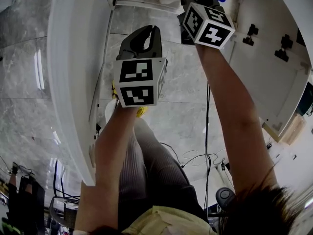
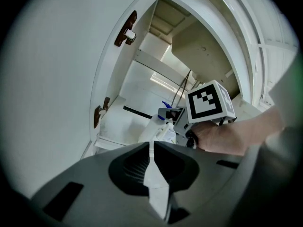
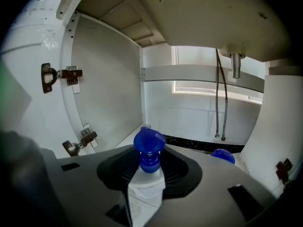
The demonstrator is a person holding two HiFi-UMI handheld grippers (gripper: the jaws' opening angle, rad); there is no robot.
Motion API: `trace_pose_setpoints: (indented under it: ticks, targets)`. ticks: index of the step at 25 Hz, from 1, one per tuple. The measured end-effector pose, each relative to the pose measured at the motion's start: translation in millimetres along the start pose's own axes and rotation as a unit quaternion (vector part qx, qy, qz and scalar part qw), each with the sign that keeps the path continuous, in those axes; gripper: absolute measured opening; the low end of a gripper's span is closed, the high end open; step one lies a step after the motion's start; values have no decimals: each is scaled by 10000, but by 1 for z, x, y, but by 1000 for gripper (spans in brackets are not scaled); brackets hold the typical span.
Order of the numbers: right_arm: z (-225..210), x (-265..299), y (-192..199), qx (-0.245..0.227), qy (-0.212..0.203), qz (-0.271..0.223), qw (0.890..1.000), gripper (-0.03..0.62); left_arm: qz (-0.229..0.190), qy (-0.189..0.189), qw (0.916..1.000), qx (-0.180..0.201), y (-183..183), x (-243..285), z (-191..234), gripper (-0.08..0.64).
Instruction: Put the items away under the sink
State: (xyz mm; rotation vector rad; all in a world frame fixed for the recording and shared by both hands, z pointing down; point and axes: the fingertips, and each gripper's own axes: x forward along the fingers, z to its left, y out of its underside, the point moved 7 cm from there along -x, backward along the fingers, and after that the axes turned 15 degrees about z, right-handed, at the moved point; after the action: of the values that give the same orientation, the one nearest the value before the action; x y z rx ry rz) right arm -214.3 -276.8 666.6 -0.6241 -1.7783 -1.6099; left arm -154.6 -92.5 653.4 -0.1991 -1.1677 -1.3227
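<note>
Grey marble floor (image 1: 29, 82) runs up to an open white cabinet (image 3: 109, 89) below the sink. Nearest, the left gripper (image 2: 151, 148) hangs back with its tongs pinched together on nothing. Further in, the right gripper (image 3: 149, 161) has its tongs clamped around a white spray bottle (image 3: 147, 186), which sits at the cabinet mouth, clear of its floor. The hold looks to be on the bottle's tapering upper part, so it may slide forward if the grip eases early. Pushed in carelessly, the blue spray head (image 3: 149, 143) could strike the hinge (image 3: 78, 143) on the left, a blue-capped item (image 3: 222, 156) far right, or the hoses (image 3: 220, 103) at the back. The bottle's long axis seems to lie along the tongs, head leading toward the far wall, so released like this it would probably topple.
</note>
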Motion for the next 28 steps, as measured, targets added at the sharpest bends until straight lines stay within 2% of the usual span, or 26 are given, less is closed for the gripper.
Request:
trace_pose_setpoints:
  ticks: [5,8,12,20,28]
  targets:
    - [0,-1,3,17,-152,97,9998,144,55,68,10000,21,2,0,-5,61]
    - [2,-1,3,70,-261,130,9995,183,49,90,9999,26,0,-2,-5,61]
    - [2,-7,4,70,-263,169,9995,201,66,91,9999,17,0,-5,-7,61]
    - [2,-31,8,217,-247,201,9993,202,24,71,10000,47,-7,-18,-12,61]
    - [5,-61,28,520,-377,468,9968,202,114,129,9998,101,1,-34,-27,61]
